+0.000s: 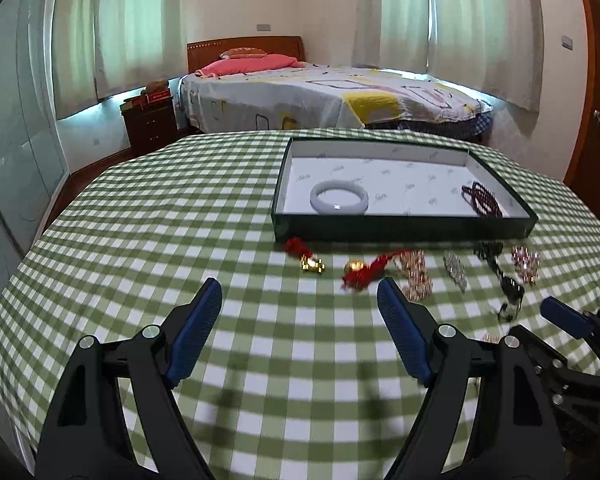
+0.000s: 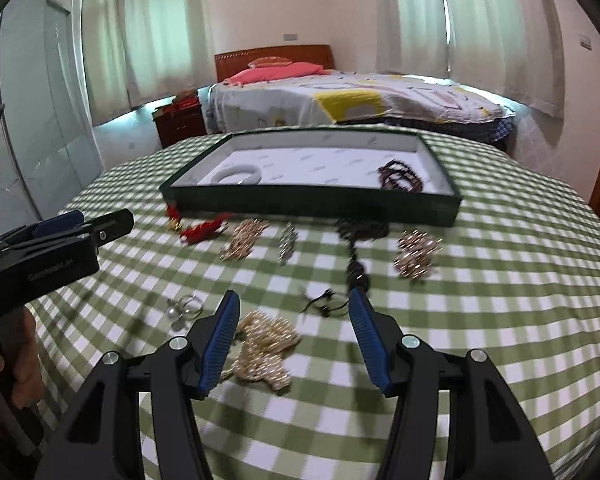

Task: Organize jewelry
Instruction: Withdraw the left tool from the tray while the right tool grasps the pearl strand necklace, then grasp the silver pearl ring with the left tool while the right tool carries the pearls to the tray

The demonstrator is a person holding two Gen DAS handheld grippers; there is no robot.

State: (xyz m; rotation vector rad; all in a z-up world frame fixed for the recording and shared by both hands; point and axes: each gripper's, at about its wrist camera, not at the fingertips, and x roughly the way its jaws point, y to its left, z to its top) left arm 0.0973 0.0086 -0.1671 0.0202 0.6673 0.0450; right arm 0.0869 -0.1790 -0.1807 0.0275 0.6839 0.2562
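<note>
Left tongs [image 1: 300, 292] wide, empty, above bare desk [image 1: 140, 240]. Right tongs [image 2: 294, 304] parted, empty; gold jewelry cluster [image 2: 266, 350] between pads, untouched. Tray [image 1: 400, 229] near far desk edge.

One dark green tray [image 1: 400, 229], two bracelets counted inside it, one white bangle [image 1: 339, 197], one dark red beaded bracelet [image 1: 482, 199], two red tasselled charms [image 1: 304, 256] counted on the checked cloth.
</note>
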